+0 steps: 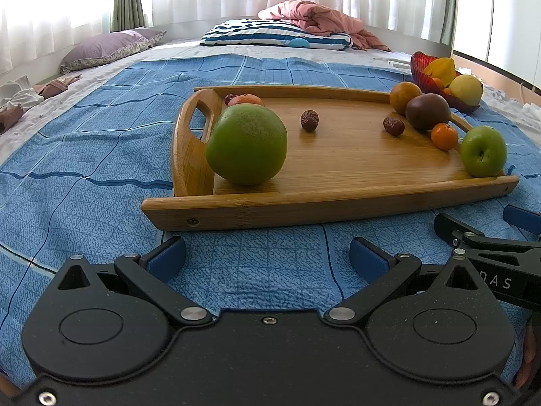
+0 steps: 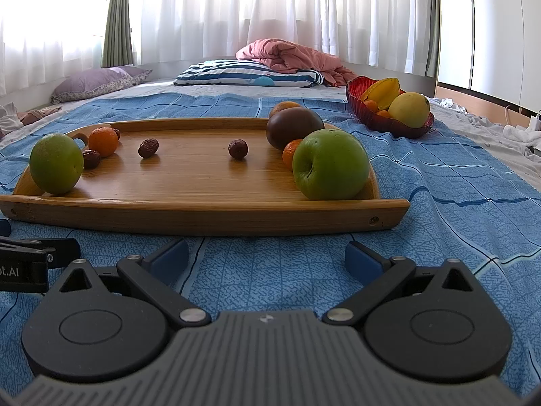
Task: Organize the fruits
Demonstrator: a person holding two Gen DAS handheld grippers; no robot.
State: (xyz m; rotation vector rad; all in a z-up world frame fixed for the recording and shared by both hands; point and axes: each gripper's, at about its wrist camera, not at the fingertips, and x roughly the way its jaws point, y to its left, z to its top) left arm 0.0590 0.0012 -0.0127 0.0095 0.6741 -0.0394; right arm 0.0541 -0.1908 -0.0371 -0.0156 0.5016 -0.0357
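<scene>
both grippers low over the blue blanket [image 2: 439, 176], just near of the wooden tray [image 2: 203, 216]. left gripper [image 1: 267, 257] jaws wide, nothing between them; right gripper [image 2: 267, 258] jaws wide too, nothing held. right gripper's tip shows at right edge of the left wrist view.

on the tray: big green round fruit [image 1: 247, 144] near-left by the handle, green apple [image 2: 329, 164] near-right corner, stem dimple facing left-near. dark purple-brown fruit [image 2: 293, 128] far-right, small orange [image 2: 291, 152] between it and the apple, touching both as far as i can tell. another orange-brown fruit [image 1: 405, 96] behind the dark one. small tangerine [image 2: 103, 141] far-left, dried red dates: one [image 2: 148, 147] mid-left, one [image 2: 238, 149] mid, one [image 2: 90, 158] beside the tangerine, one more behind it, mostly hidden.

red glass bowl [image 2: 358, 96] far right off the tray, holding starfruit [image 2: 383, 93], yellow fruit [image 2: 409, 109], small oranges. pillows [image 2: 98, 83] and pink quilt [image 2: 287, 54] far back.
</scene>
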